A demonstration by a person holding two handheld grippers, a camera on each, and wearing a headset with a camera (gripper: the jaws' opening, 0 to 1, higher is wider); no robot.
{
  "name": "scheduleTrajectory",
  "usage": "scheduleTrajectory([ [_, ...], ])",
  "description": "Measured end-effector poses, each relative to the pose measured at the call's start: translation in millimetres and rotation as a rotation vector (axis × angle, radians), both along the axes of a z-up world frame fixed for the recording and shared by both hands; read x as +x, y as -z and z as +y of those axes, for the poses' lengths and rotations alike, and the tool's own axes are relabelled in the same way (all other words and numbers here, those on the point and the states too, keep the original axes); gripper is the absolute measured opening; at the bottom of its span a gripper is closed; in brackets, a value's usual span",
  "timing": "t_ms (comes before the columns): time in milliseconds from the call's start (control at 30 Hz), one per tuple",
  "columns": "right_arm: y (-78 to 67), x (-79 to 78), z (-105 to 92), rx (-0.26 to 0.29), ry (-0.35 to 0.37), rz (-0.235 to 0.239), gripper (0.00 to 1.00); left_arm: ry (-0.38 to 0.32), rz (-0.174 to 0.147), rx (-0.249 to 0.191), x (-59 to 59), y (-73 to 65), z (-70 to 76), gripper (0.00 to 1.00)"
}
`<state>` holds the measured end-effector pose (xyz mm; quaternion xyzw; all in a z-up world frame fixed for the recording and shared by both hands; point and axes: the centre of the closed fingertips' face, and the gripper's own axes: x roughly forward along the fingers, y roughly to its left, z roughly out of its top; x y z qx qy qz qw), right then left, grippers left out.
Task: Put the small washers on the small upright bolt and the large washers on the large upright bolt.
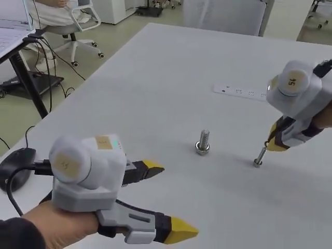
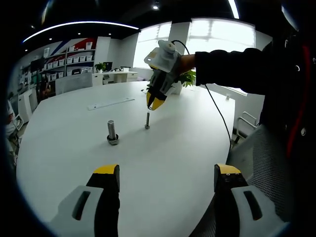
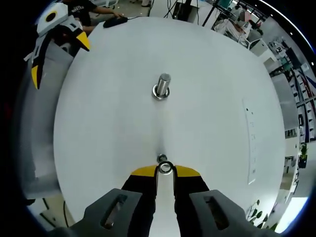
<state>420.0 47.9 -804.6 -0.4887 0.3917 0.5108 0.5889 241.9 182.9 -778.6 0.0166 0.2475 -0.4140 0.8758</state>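
Note:
The large upright bolt [image 1: 203, 141] stands mid-table with a washer around its base; I also see this large bolt [image 2: 112, 132] [image 3: 162, 87] from both grippers. To its right stands the small upright bolt [image 1: 258, 157] [image 2: 147, 120]. My right gripper [image 1: 272, 143] hangs just above and right of it, shut on a small washer [image 3: 165, 168]. The washer is held flat beside the small bolt's top [image 3: 161, 158]. My left gripper [image 1: 168, 199] [image 2: 167, 173] is open near the table's front edge, with nothing between its jaws.
A white power strip [image 1: 241, 92] lies flat at the back right of the white table [image 1: 155, 93]. A black mouse [image 1: 15, 166] and cable sit at the front left edge. An office chair [image 1: 72, 26] stands on the floor beyond the left edge.

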Motion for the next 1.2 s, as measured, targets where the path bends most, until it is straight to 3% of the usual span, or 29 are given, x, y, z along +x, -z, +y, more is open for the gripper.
scheduleTrajectory([
  [900,16.7,6.7,-2.7,-0.028,-0.005,0.036,0.13,-0.015,0.012,0.002,2.5,3.1,1.7,0.78],
  [1200,29.3,7.4,-2.5,-0.036,0.003,0.060,0.13,-0.016,0.017,0.002,2.4,4.0,1.8,0.78],
])
